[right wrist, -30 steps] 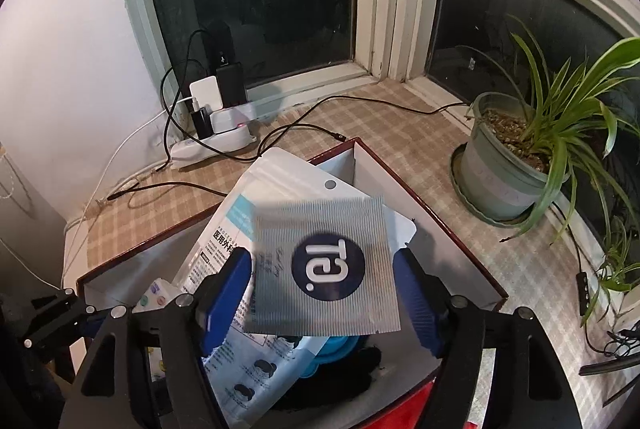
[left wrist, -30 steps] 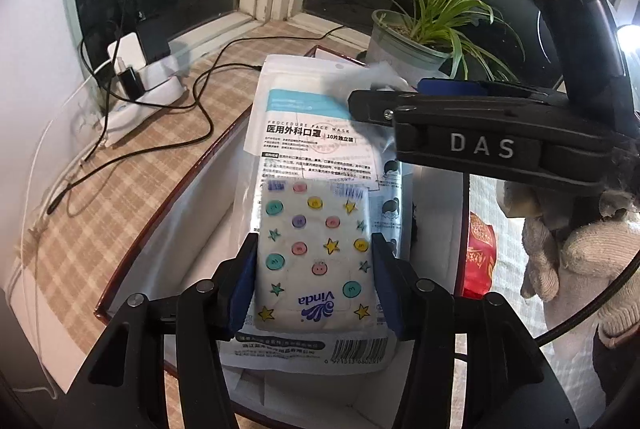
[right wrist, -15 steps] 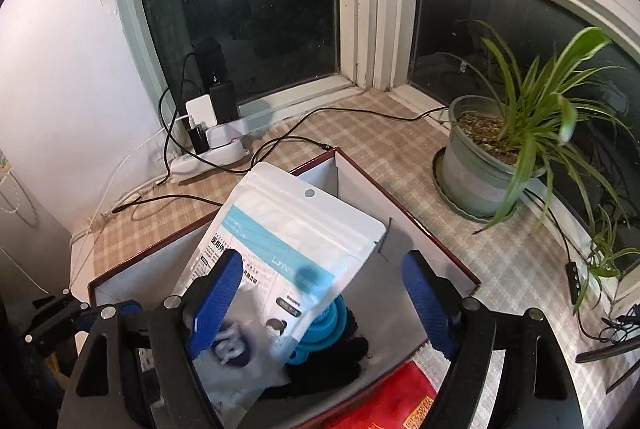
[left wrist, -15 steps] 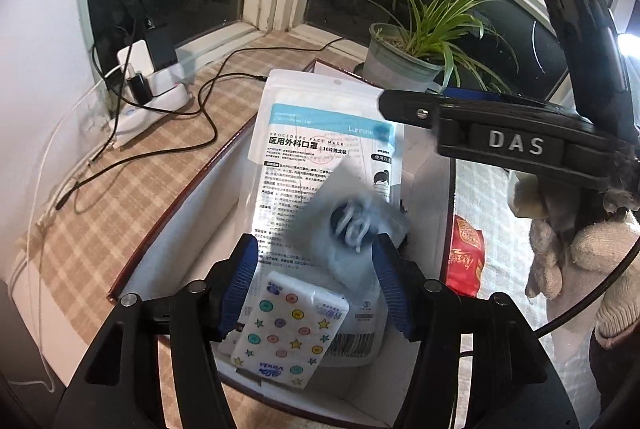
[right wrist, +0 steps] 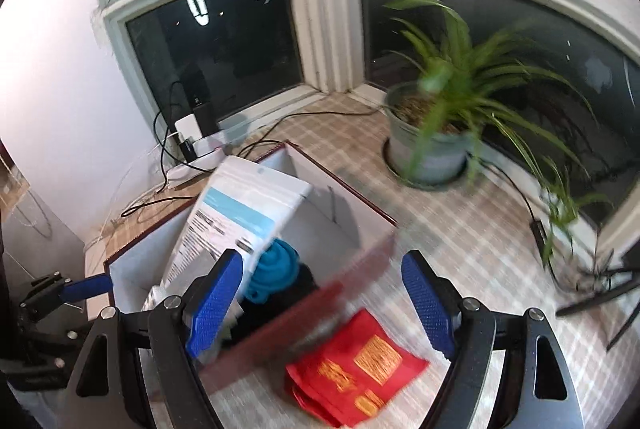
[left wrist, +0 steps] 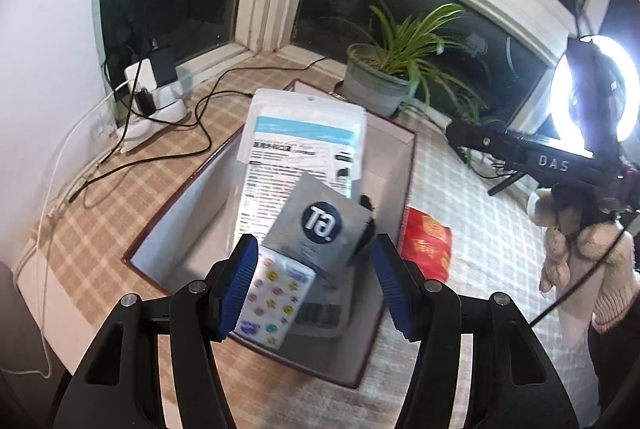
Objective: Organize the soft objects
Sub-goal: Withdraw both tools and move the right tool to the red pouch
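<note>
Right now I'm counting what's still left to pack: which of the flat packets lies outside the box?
The red packet, flat on the checked cloth beside the box. The white mask pouch, grey sachet and tissue pack are all inside.

box (left wrist: 404,189) half full, right side free, plant (left wrist: 384,77) behind

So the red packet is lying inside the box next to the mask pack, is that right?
Not quite: the red packet lies outside the box, on the checked cloth beside its wall. The right wrist view shows it; the mask pack is indeed in the box.
</note>
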Motion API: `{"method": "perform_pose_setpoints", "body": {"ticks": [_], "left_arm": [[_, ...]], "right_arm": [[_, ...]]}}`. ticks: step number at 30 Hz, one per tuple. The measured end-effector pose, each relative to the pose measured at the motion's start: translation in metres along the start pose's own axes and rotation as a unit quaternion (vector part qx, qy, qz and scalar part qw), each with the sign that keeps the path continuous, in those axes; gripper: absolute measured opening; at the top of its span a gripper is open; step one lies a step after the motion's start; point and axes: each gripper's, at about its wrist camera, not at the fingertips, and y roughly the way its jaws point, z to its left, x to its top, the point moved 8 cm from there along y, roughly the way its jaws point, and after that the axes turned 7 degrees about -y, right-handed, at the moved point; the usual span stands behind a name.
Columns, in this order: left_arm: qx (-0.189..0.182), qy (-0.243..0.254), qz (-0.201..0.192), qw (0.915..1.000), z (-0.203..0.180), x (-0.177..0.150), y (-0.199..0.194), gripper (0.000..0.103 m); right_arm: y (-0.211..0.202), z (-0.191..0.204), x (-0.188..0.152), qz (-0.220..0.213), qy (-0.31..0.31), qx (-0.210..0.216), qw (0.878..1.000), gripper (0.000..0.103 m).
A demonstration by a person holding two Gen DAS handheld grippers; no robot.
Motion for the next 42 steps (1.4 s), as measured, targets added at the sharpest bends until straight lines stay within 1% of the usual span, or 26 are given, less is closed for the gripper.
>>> {"method": "perform_pose_setpoints", "body": {"ticks": [6,11,13,17,20,26,28,29,30,31,36,39,42], "left_arm": [[-0.006,-0.001,-0.016,0.9999,-0.013,-0.016,-0.022,0.059],[-0.007,-0.017,-0.023,0.9996,-0.025,-0.036,-0.031,0.059],[-0.008,-0.022,-0.017,0.9996,-0.032,-0.047,-0.032,0.059],[-0.004,-0.023,-0.003,0.9997,-0.043,-0.066,-0.029,0.059],[0.005,-0.025,0.002,0.9997,-0.047,-0.074,-0.027,0.059],[0.021,-0.024,0.006,0.9995,-0.054,-0.082,-0.026,0.059],[0.023,-0.022,0.007,0.9995,-0.056,-0.084,-0.025,0.059],[0.023,-0.020,0.009,0.9995,-0.058,-0.086,-0.025,0.059],[0.022,-0.018,0.010,0.9996,-0.060,-0.086,-0.024,0.059],[0.020,-0.016,0.010,0.9996,-0.062,-0.087,-0.024,0.059],[0.005,-0.003,0.018,0.9998,-0.074,-0.091,-0.017,0.059],[-0.009,0.006,0.033,0.9994,-0.084,-0.097,-0.007,0.059],[-0.025,0.014,0.047,0.9985,-0.093,-0.102,0.005,0.059]], "right_arm": [[-0.003,-0.040,-0.037,0.026,0.057,0.020,0.998,0.078],[0.015,-0.060,-0.060,0.066,0.085,0.043,0.993,0.078],[0.028,-0.060,-0.065,0.086,0.083,0.055,0.991,0.078],[0.057,-0.057,-0.071,0.119,0.065,0.058,0.989,0.071],[0.080,-0.056,-0.074,0.136,0.064,0.064,0.987,0.070],[0.119,-0.049,-0.082,0.168,0.045,0.059,0.983,0.069],[0.127,-0.047,-0.088,0.181,0.040,0.054,0.981,0.066],[0.129,-0.046,-0.091,0.187,0.039,0.054,0.980,0.060],[0.131,-0.046,-0.095,0.194,0.038,0.053,0.979,0.055],[0.131,-0.047,-0.101,0.201,0.038,0.052,0.978,0.053],[0.114,-0.058,-0.121,0.209,0.068,0.054,0.974,0.050],[0.095,-0.066,-0.143,0.216,0.094,0.060,0.970,0.049],[0.079,-0.071,-0.163,0.217,0.101,0.060,0.969,0.049]]}}
